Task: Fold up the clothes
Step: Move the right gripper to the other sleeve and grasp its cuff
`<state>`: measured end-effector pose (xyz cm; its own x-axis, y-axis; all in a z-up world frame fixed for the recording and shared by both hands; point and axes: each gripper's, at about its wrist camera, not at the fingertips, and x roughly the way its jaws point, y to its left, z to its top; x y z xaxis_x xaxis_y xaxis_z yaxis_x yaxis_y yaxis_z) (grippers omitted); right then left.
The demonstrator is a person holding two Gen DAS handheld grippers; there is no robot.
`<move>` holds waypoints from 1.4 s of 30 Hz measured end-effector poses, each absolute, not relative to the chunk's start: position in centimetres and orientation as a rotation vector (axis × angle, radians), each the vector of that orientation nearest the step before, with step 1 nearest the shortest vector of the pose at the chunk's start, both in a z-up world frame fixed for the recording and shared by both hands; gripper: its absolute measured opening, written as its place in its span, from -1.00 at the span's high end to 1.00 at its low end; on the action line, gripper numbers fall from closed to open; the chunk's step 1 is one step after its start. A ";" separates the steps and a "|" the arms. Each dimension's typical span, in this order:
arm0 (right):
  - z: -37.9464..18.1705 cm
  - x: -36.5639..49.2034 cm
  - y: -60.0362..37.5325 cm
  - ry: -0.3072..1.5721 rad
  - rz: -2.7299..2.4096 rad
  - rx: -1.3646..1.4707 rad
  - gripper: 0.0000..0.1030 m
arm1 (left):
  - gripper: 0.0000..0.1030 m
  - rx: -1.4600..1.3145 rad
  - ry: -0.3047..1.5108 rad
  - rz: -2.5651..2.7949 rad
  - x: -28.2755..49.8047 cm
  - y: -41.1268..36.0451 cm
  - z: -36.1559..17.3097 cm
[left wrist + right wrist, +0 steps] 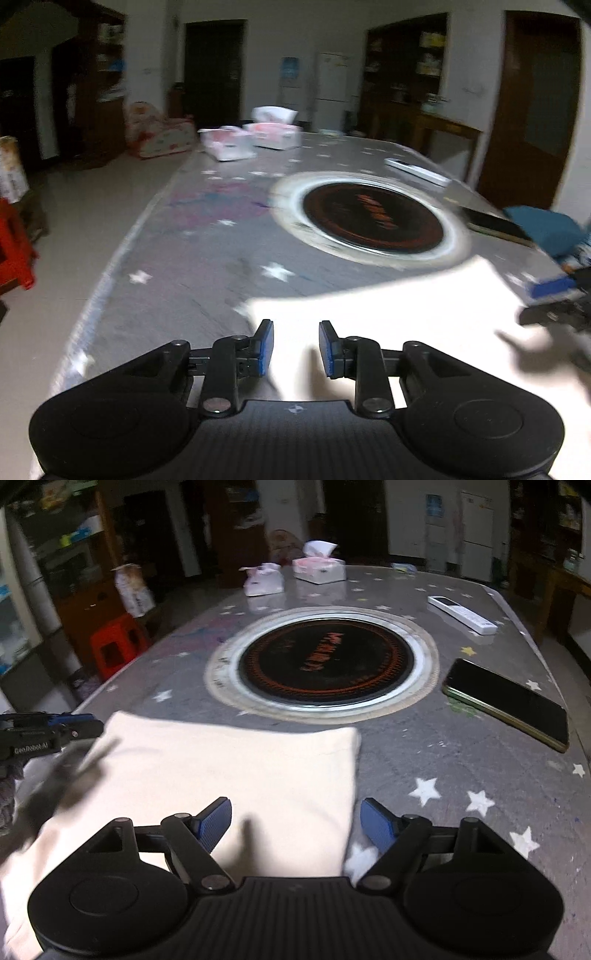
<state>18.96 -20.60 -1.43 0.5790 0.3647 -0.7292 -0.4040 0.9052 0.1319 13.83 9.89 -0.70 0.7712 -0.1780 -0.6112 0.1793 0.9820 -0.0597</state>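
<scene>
On the starry table (461, 738), both grippers hover empty, jaws apart, over folded cream cloth (229, 775).

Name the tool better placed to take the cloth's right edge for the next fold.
Right. The right tool stands open astride the cream cloth's right edge; the left tool is open over its far-left part.

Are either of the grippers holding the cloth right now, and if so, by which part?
Nothing is held. The left gripper and the right gripper are both open above the folded cream cloth, which lies flat on the table.
</scene>
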 end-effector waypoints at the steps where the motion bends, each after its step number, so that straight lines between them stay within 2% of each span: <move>1: -1.2 18.2 -20.7 0.840 0.460 -0.060 -0.53 | 0.45 0.019 0.660 -0.212 12.8 9.3 -0.6; 6: -0.4 14.7 -22.2 0.833 0.439 -0.050 -0.52 | 0.41 0.070 0.659 -0.274 8.5 6.9 -0.8; 9: 0.0 12.2 -23.8 0.824 0.410 -0.024 -0.51 | 0.29 0.076 0.664 -0.296 6.7 5.7 -0.9; 17: -0.1 4.8 -28.5 0.789 0.278 -0.030 -0.49 | 0.25 0.116 0.631 -0.419 1.7 0.5 -0.8; 31: -2.9 -3.0 -39.6 0.791 -0.087 0.125 -0.21 | 0.25 0.175 0.626 -0.586 -0.7 -6.2 -1.4; 38: -3.7 -3.6 -40.9 0.776 -0.112 0.166 0.06 | 0.20 0.202 0.643 -0.588 -0.9 -7.1 -2.2; 40: -3.8 -3.4 -40.9 0.768 -0.114 0.165 0.23 | 0.13 0.210 0.636 -0.590 -1.1 -7.3 -2.1; 42: -3.7 -3.3 -40.9 0.762 -0.115 0.167 0.56 | 0.12 0.223 0.629 -0.595 -1.3 -7.6 -2.1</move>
<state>-3.32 -40.95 -3.74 0.7181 -0.0429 -0.6946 0.1637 0.9805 0.1087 -1.30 -7.58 -2.13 0.6496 -0.4536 -0.6101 0.5845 0.8111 0.0194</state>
